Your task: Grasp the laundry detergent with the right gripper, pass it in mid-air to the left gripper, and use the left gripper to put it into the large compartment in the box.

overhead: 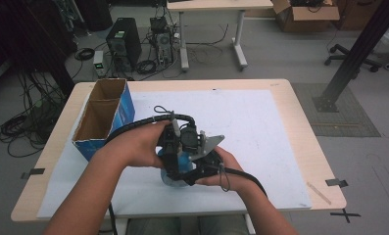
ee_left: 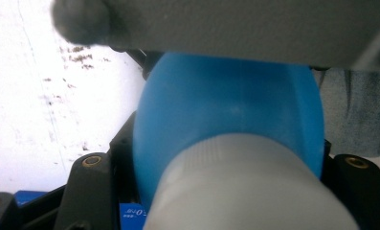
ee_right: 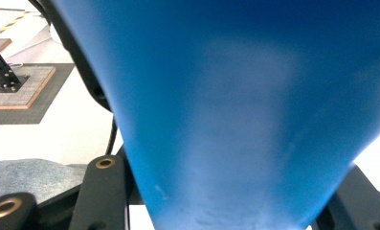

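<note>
Blue plastic bottle w/ white ribbed cap (ee_left: 235,143) sits low over the white table mat (overhead: 260,127), near its front edge, both grippers clamped on it — left gripper (overhead: 175,161) at the neck, right gripper (overhead: 202,169) on the body. Prob. light, smooth, slippery; grip near the cap. Left gripper view shows the cap — high view hides it.

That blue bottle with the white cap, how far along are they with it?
Done: both grippers are clamped on the blue bottle, the left gripper near its white cap, the right gripper on its body. In hand: the bottle is held just above the table. Left: the cap is still on.
</note>
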